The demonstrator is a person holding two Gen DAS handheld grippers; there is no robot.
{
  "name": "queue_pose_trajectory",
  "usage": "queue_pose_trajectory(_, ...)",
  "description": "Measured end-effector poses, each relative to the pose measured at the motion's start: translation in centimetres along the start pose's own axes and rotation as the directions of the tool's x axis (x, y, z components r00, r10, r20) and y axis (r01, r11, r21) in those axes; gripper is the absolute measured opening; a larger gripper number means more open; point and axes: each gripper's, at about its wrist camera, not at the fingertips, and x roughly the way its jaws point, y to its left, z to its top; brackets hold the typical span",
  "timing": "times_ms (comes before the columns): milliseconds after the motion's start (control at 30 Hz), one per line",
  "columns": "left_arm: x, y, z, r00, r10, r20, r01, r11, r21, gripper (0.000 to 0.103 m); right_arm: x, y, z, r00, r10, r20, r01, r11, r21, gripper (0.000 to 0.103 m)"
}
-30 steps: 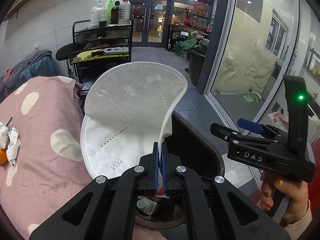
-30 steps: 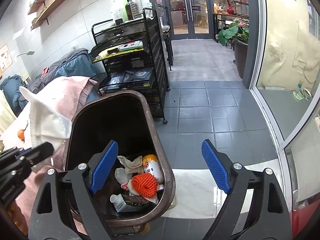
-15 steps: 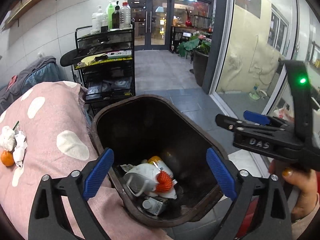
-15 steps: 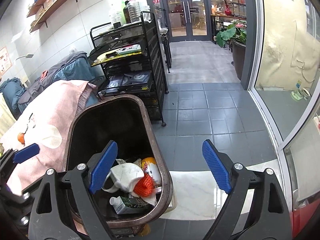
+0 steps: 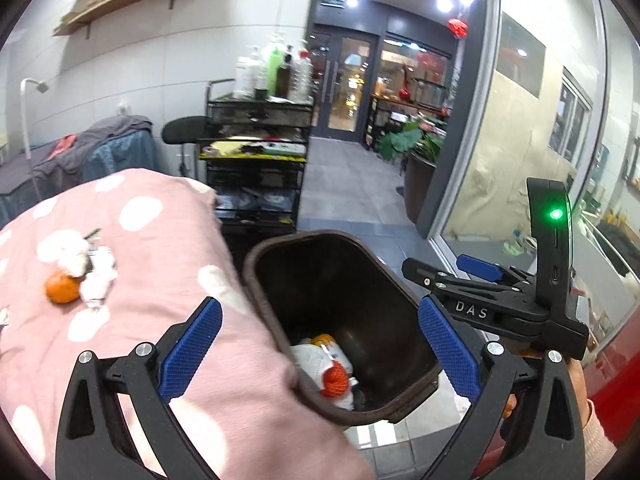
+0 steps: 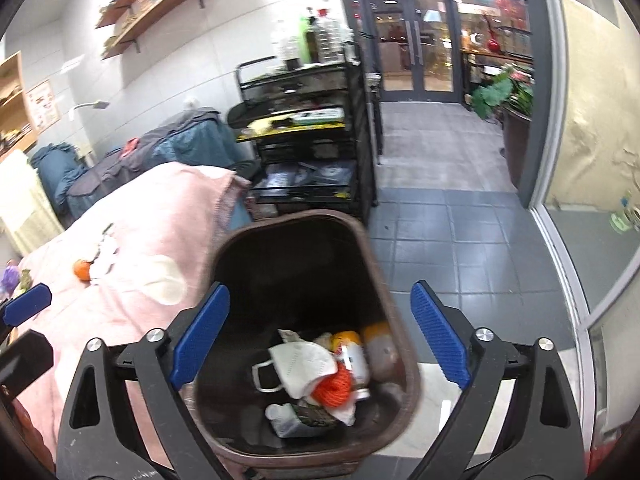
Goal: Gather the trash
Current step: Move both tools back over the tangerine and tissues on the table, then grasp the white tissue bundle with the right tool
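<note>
A brown trash bin [image 5: 316, 234] stands against the pink dotted tablecloth [image 5: 160, 264]. Inside the bin lie a white face mask [image 6: 304, 360], an orange net [image 6: 334, 386], a can [image 6: 352, 352] and a small carton [image 6: 296, 420]. My left gripper [image 5: 318, 308] hangs open over the bin's near rim with nothing between its blue pads. Above the bin [image 6: 288, 218], the jaws of my right gripper [image 6: 320, 288] are opening, also with nothing between them. On the cloth to the left lie a tangerine [image 5: 62, 288] and crumpled white paper [image 5: 96, 276], apart from both grippers.
A black cart [image 5: 260, 148] loaded with bottles stands behind the bin. A potted plant [image 5: 420, 148] and a glass wall are on the right, with grey tiled floor [image 6: 440, 240] between. A hand [image 5: 580, 392] holds the right gripper's handle.
The left gripper, shut on the white mask a second ago, has opened and the mask now lies in the bin. Both grippers have drawn back and risen. The right jaws stand slightly wider.
</note>
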Motion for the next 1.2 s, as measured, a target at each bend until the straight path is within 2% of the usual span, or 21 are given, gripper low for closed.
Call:
queue_pose_trajectory(200,-2.7,2.6,-0.1,0.993,0.109,0.041,-0.109,0.994,0.003,0.097,-0.2,4.3,0.4,0.997,0.083,0.003,-0.082,0.994,-0.07,0.094)
queue_pose_trajectory(333,-4.4,4.9,-0.4,0.981,0.185,0.058,-0.185,0.983,-0.011,0.097,-0.3,7.3,0.4,0.99,0.144,-0.007,-0.144,0.983,-0.11,0.094)
queue_pose_trajectory(600,-6.6,10.1,-1.5,0.96,0.279,0.029,-0.276,0.958,-0.082,0.097,-0.5,13.2,0.4,0.97,0.237,-0.047,-0.242,0.949,-0.201,0.094)
queue_pose_trajectory(833,-8.1,15.6,-3.9,0.94,0.339,-0.025,-0.339,0.929,-0.147,0.097,0.5,18.7,0.1,0.943,0.309,-0.127,-0.333,0.901,-0.28,0.094)
queue_pose_trajectory(967,-8.2,18.0,-4.6,0.927,0.371,-0.059,-0.376,0.917,-0.132,0.097,1.6,21.6,-0.1,0.934,0.315,-0.171,-0.356,0.87,-0.341,0.094)
queue_pose_trajectory(1200,-7.6,21.6,-4.7,0.927,0.365,-0.087,-0.374,0.916,-0.145,0.097,5.4,25.9,0.8,0.9,0.336,-0.278,-0.424,0.825,-0.373,0.094)
